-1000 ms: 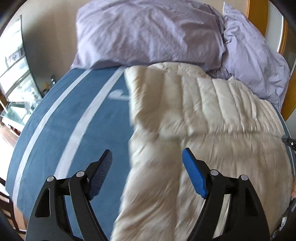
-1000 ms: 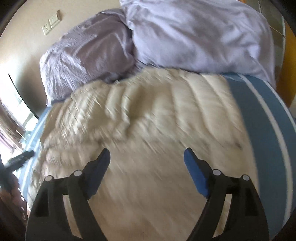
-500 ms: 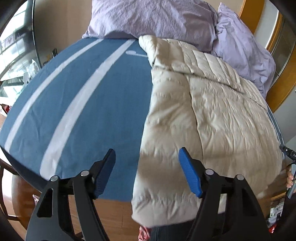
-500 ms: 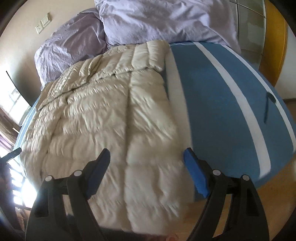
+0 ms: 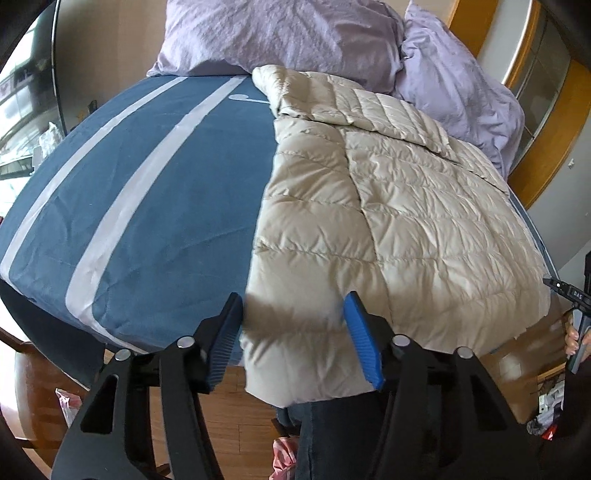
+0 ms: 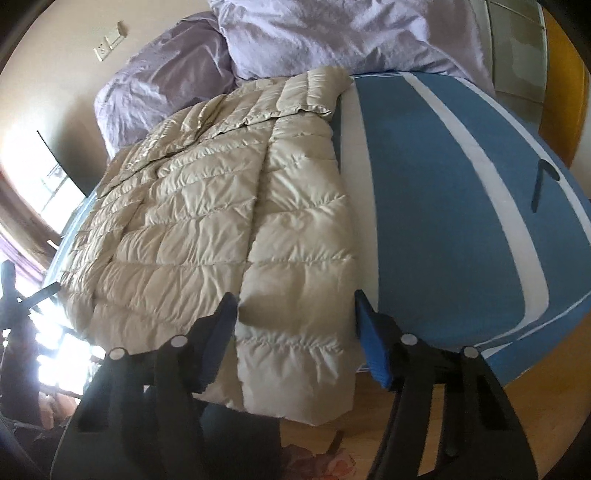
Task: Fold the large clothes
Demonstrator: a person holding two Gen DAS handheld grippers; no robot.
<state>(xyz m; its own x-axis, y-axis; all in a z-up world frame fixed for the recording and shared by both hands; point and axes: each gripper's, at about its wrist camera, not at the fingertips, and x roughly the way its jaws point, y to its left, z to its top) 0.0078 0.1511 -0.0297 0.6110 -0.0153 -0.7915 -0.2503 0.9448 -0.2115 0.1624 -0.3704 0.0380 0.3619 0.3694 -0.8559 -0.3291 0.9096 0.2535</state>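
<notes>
place: home bedroom
evidence: bed [image 5: 155, 192] had a blue striped sheet, lilac pillows [image 5: 280, 33]; wood floor [image 5: 236, 424]

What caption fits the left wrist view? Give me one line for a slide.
Left claw closing around the hanging hem corner of a beige quilted jacket spread on a blue striped bed.

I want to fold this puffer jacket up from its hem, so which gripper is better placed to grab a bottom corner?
Neither clearly. The left gripper and right gripper each straddle one bottom corner of the jacket, jaws closing around the hem overhanging the bed.
</notes>
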